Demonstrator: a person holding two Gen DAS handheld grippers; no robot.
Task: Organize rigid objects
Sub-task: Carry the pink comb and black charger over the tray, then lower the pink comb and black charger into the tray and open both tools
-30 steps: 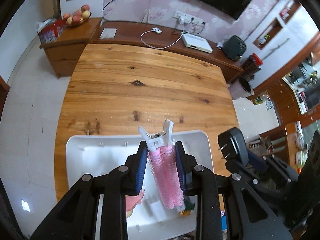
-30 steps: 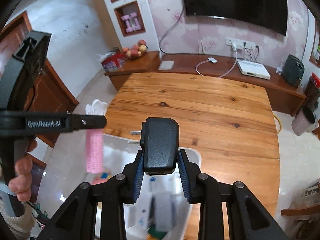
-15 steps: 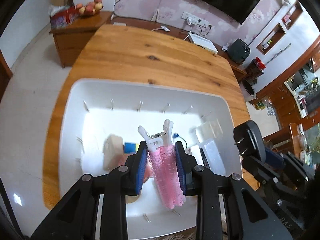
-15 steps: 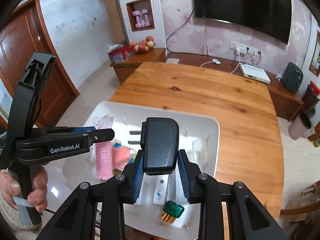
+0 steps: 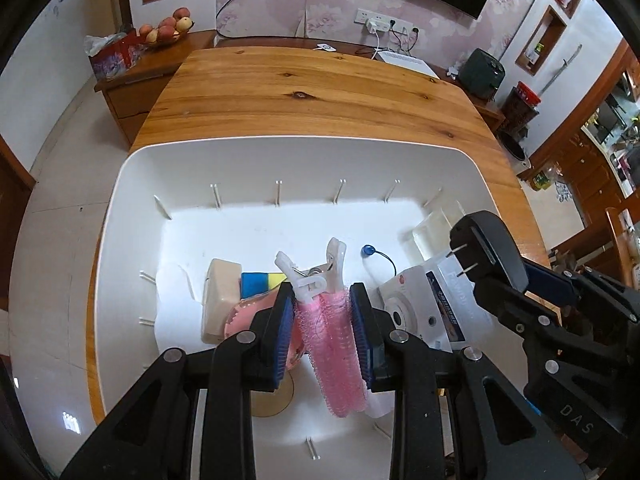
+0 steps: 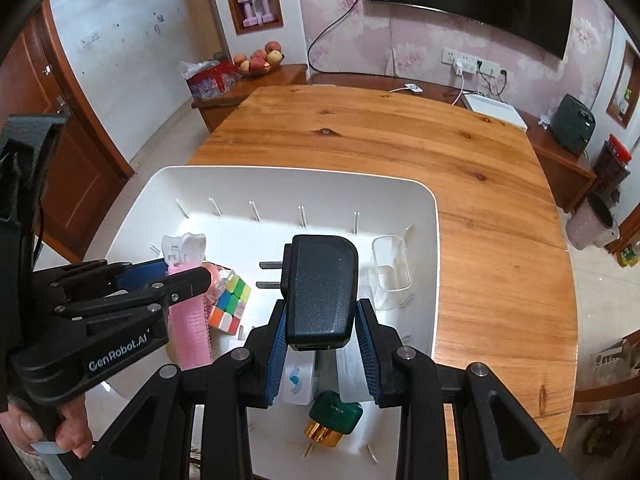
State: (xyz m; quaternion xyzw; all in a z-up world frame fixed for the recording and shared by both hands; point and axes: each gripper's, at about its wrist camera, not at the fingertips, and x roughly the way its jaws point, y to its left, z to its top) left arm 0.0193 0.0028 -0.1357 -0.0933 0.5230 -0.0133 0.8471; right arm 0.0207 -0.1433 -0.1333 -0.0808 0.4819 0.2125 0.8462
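Note:
My left gripper (image 5: 322, 300) is shut on a pink mesh hair roller (image 5: 332, 344) with a white clip on its top end, hanging over the middle of the white bin (image 5: 280, 148). In the right wrist view the left gripper (image 6: 188, 276) and the hair roller (image 6: 190, 332) sit at the left, above the bin's left half. My right gripper (image 6: 320, 312) is shut on a black plug-in power adapter (image 6: 320, 288), prongs pointing left, over the bin's (image 6: 280, 170) right half. The adapter (image 5: 492, 248) also shows at the right of the left wrist view.
Inside the bin lie a colour cube (image 6: 230, 300), a green bottle with a gold cap (image 6: 332, 420), a clear plastic box (image 6: 390, 266), a white camera (image 5: 404, 312) and a beige box (image 5: 218, 300). The bin rests on a wooden table (image 5: 320, 92). A hand (image 6: 72, 436) holds the left gripper's handle.
Both grippers have sunk toward the bin with their loads still held. The bin now fills much more of each view and its contents show clearly.

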